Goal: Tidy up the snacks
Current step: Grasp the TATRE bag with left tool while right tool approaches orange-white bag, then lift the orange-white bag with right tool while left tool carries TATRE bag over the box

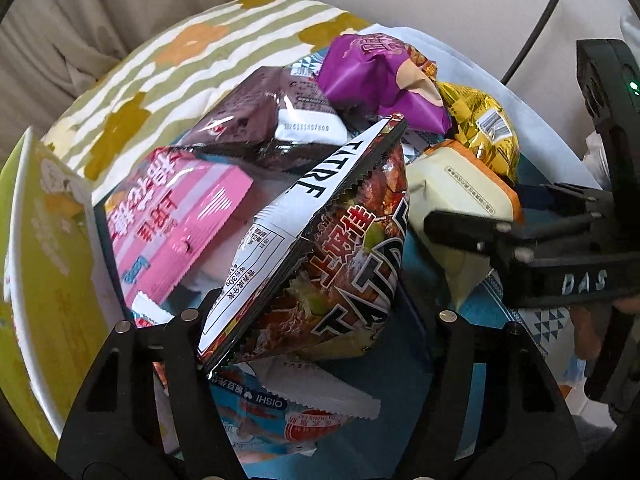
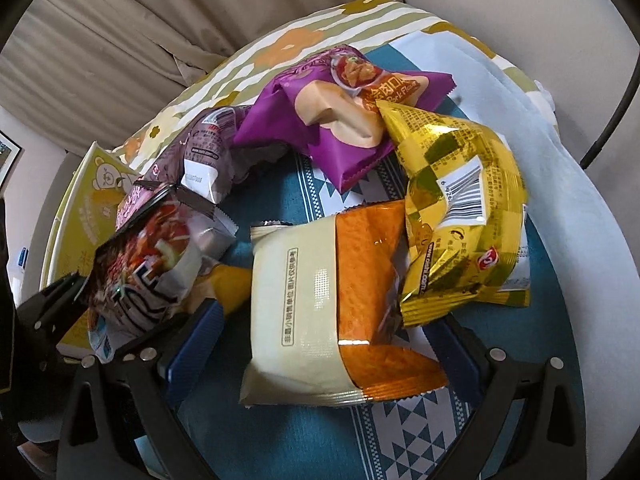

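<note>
My left gripper [image 1: 316,320] is open around a red-and-black snack bag [image 1: 340,272] that stands tilted between its fingers. That bag also shows at the left of the right wrist view [image 2: 140,264]. My right gripper [image 2: 320,364] is open around a cream-and-orange bag [image 2: 332,304], which also shows in the left wrist view [image 1: 452,208]. The right gripper's fingers [image 1: 472,232] reach in from the right in the left wrist view. A pink bag [image 1: 180,232], a dark brown bag [image 1: 256,120], a purple bag [image 2: 332,120] and a gold bag [image 2: 460,216] lie around.
The snacks lie on a blue patterned cloth [image 2: 304,432]. A yellow-green box [image 1: 48,264] stands at the left. A flowered striped pillow [image 1: 168,56] lies behind, with curtains [image 2: 120,40] beyond. A blue-and-white bag [image 1: 288,412] lies under the left gripper. A black cable [image 2: 616,120] hangs at right.
</note>
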Motion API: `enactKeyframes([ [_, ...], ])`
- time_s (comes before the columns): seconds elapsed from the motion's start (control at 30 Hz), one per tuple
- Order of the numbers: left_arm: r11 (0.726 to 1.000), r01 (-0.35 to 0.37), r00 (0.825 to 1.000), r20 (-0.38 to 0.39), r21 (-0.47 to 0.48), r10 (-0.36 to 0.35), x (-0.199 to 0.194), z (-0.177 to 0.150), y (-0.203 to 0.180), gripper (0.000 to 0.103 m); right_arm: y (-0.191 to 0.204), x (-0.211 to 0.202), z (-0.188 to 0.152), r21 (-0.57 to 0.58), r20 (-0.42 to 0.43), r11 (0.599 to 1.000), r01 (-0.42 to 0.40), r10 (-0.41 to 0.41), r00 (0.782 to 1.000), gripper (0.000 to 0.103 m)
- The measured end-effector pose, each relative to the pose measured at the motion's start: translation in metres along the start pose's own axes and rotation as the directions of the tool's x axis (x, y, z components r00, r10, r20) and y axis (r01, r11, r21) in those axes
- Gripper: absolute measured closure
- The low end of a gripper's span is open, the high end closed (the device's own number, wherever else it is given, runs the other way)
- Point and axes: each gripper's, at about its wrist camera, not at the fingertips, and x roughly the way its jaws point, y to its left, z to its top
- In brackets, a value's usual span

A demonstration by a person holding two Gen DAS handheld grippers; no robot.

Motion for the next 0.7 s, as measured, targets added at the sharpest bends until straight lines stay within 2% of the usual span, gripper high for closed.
enactKeyframes([
  [0.1, 1.000, -0.001, 1.000, 0.007, -0.016, 0.001, -0.005, -0.006, 0.001, 0.039, -0.001, 0.000, 0.001, -0.004, 0.006, 1.000, 0.003, -0.003, 1.000, 0.005],
  [0.2, 0.999, -0.002, 1.000, 0.010, -0.035, 0.003, -0.008, -0.009, 0.002, 0.039, 0.000, 0.003, 0.001, -0.011, 0.001, 1.000, -0.004, 0.004, 1.000, 0.013],
  [0.33, 0.998, -0.007, 1.000, 0.020, -0.059, 0.009, -0.015, -0.015, 0.003, 0.039, 0.006, 0.006, -0.003, -0.044, -0.007, 0.999, -0.006, 0.006, 1.000, 0.038],
  [0.7, 0.994, -0.015, 0.995, 0.093, -0.111, 0.025, -0.055, -0.016, -0.001, 0.039, 0.016, -0.030, -0.011, -0.090, 0.031, 0.996, -0.024, 0.027, 0.999, 0.042],
])
